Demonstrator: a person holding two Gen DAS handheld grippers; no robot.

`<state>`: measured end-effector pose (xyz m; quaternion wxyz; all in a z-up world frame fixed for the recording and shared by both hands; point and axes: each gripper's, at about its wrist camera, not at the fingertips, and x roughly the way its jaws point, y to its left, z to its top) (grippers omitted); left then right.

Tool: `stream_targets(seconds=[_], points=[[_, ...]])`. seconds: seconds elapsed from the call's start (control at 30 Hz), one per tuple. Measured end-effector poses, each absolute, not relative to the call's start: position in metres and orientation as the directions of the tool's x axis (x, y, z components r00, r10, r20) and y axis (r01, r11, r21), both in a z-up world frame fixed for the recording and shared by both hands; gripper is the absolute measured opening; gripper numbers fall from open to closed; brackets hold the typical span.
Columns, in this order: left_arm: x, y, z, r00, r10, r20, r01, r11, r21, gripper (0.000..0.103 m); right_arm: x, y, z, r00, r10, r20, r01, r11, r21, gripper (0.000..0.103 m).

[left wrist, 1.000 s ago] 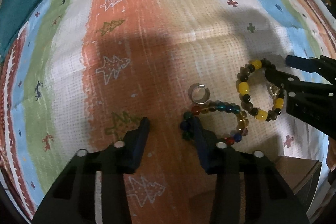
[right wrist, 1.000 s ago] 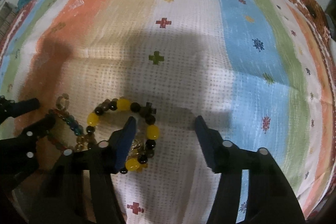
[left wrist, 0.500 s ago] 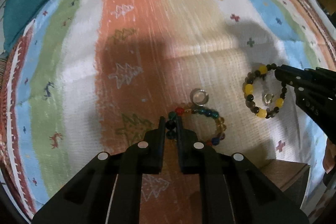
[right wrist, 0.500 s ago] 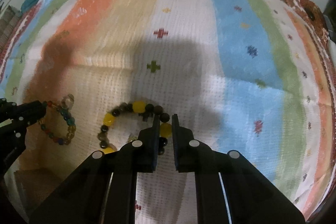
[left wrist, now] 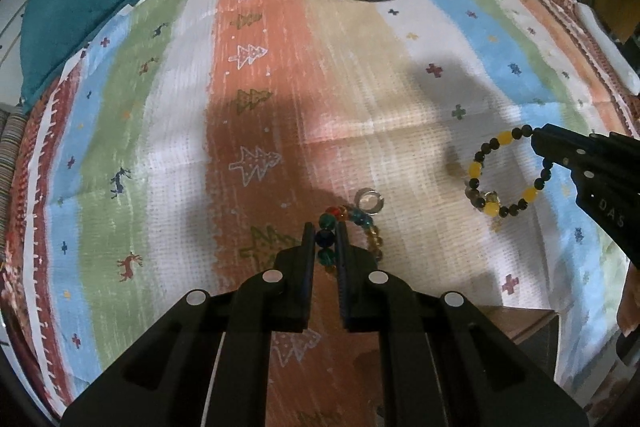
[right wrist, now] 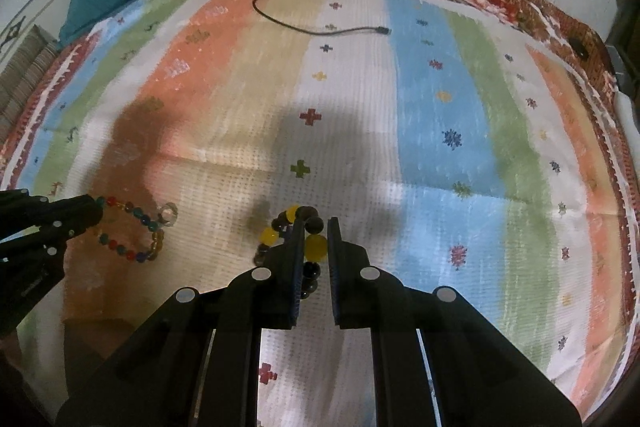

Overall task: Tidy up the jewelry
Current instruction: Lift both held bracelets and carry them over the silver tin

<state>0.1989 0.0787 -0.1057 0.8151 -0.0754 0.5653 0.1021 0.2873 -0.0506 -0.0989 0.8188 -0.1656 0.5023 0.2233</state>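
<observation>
Multicoloured glass-bead bracelet [left wrist: 352, 231]: pinched at its green and blue beads between the left jaws, remainder looping right, silver ring attached ahead. Yellow-and-black bead bracelet [right wrist: 296, 239]: yellow bead clamped between the right jaws, loop trailing left.

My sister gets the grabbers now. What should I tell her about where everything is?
Left gripper: shut on the multicolored bead bracelet, which looks lifted off the striped cloth.
Right gripper: shut on the yellow-and-black bead bracelet, also raised.
The silver ring sits right by the multicolored bracelet; whether it is attached is unclear.
Done: both bracelets gripped.
Left: carry each to its place. A brown box corner shows at the near edge; it may be the destination, but that is a guess.
</observation>
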Motion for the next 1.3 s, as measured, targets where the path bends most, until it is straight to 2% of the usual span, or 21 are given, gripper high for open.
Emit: stream_targets(seconds=[0.23,1.3], points=[[0.192,0.075,-0.089,0.384,0.054,-0.922,-0.251,0.967,-0.048,0.009,0.276,-0.052,-0.082,0.419,0.23,-0.878,-0.541,0.84,-0.038,0.012],[0.146,0.043,-0.028,0.53,0.033,-0.847,-0.198,0.976,-0.086,0.009,0.216,-0.073,-0.025,0.489,0.351,-0.799,-0.559,0.829,0.022,0.012]])
